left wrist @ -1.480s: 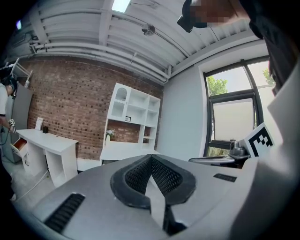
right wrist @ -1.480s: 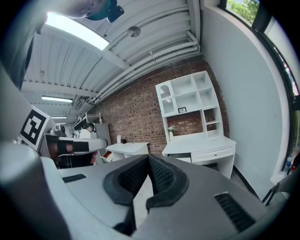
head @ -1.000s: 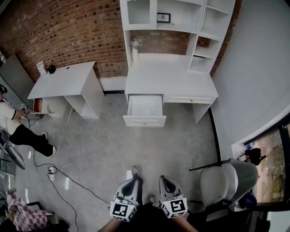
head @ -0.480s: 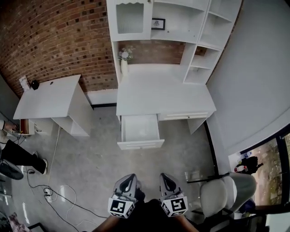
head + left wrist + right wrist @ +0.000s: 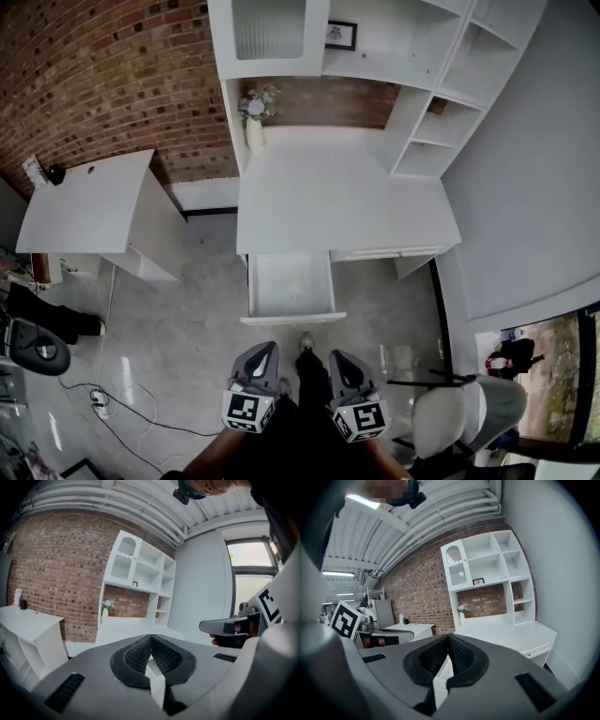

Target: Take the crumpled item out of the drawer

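Note:
A white desk (image 5: 342, 202) with a hutch stands ahead, and its left drawer (image 5: 289, 284) is pulled open. The drawer's inside looks pale, and I cannot make out a crumpled item in it from here. My left gripper (image 5: 264, 348) and right gripper (image 5: 336, 356) hang side by side at the bottom of the head view, a short way in front of the drawer. Both are shut with nothing between the jaws. In the left gripper view the left gripper (image 5: 151, 637) has its pads together. The right gripper (image 5: 448, 636) looks the same in its own view.
A second white desk (image 5: 84, 202) stands to the left by the brick wall. An office chair (image 5: 459, 412) is at the lower right. Cables (image 5: 117, 403) trail on the floor at the left. A vase of flowers (image 5: 253, 117) sits on the desk's back left.
I have come closer to the desk, so the open drawer now lies just ahead of the grippers. Both grippers have stayed shut and empty.

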`<state>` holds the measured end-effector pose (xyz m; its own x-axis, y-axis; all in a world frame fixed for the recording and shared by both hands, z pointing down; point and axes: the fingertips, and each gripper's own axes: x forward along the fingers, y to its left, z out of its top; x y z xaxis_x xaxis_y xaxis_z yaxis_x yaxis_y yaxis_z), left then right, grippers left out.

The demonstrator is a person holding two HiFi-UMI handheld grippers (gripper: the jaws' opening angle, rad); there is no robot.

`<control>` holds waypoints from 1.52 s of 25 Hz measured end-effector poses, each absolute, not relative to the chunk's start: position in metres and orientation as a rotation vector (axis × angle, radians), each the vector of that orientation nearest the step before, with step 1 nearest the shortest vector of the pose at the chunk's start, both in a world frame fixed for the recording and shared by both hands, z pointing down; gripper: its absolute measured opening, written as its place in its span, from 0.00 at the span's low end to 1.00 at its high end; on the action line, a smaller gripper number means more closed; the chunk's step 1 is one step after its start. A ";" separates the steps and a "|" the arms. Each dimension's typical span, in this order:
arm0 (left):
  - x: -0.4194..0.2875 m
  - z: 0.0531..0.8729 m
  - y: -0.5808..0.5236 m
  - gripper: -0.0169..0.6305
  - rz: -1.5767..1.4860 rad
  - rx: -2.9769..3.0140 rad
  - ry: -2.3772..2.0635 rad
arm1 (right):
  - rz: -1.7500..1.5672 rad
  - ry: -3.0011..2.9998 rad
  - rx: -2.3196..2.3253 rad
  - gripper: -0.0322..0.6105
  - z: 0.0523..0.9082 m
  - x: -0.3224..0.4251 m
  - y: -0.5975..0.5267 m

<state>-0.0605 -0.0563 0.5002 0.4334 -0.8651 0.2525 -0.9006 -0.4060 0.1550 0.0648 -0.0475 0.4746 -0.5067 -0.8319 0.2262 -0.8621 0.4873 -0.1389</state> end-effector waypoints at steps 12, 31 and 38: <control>-0.036 0.665 -0.253 0.07 0.672 2.351 -1.306 | 0.428 -2.585 1.372 0.07 0.519 0.075 -0.246; -0.015 0.941 -0.326 0.28 1.104 1.968 -0.873 | 0.636 -2.422 1.282 0.07 0.625 0.107 -0.337; -0.014 0.997 -0.321 0.28 1.153 1.868 -0.835 | 0.678 -2.391 1.264 0.07 0.648 0.112 -0.344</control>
<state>-0.0137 -0.3206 0.9971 0.3748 -0.1314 0.9177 -0.8309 -0.4867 0.2697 0.1117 -0.3437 0.6478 -0.5400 -0.6692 0.5105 -0.8376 0.4870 -0.2475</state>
